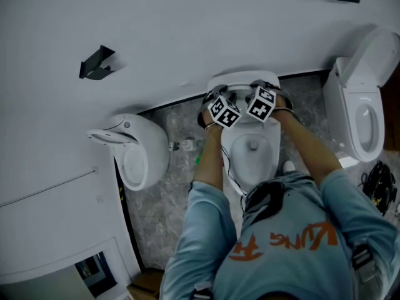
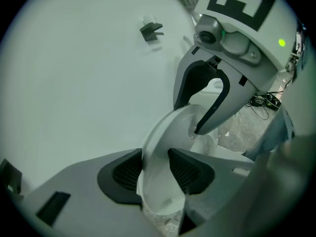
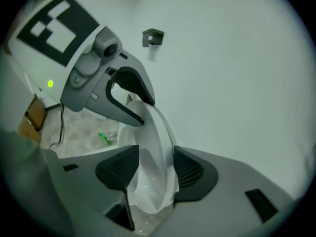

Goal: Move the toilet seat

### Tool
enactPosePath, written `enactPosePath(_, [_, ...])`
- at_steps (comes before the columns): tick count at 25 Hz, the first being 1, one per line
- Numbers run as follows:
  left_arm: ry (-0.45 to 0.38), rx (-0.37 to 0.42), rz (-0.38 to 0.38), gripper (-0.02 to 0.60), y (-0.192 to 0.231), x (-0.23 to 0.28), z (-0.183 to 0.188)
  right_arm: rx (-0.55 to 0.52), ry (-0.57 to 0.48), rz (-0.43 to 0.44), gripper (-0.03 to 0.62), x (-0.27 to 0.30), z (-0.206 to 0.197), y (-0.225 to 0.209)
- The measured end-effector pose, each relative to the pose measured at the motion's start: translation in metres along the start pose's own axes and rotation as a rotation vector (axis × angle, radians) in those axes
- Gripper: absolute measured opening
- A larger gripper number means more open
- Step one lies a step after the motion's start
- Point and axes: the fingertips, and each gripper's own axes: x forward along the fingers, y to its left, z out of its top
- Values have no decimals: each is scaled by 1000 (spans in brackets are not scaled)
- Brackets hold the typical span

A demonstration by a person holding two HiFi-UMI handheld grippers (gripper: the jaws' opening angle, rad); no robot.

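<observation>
Two hand-held grippers (image 2: pixel 155 168) (image 3: pixel 155 169) astride toilet seat (image 3: pixel 157 132)

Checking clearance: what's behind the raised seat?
Only white wall shows behind the seat, close. Hinges and any contact with the wall are hidden by the seat itself, the left gripper and the right gripper.

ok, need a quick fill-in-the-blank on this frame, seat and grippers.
1. The toilet seat is ___ in colour.
2. The left gripper and the right gripper each have it between their ___.
3. The small item on the floor is ___.
Missing: white; jaws; green.
</observation>
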Motion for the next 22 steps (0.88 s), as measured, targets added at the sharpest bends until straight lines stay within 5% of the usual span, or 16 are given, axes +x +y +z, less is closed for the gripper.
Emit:
enactPosePath(3, [-32,-17,-18,154,4,-14,10,115,-61,10,159,-12,6,-9])
enactPosePath(10, [-314,-194,73,107,33,-79,47,263,-260,-17,138,-60,23,-33])
enactPosePath(13, [-475,-393,133,43,51,-122,64,395,-424,35,34,-86,48,-37])
enactPosePath(17, [-674,-659,155,3,54,-174,85,474,-624,151,8,-137,85,-28])
enactPosePath(22, [-854,-688,234,2,61,-242,112,443,-770,130,0,-193,116,-33])
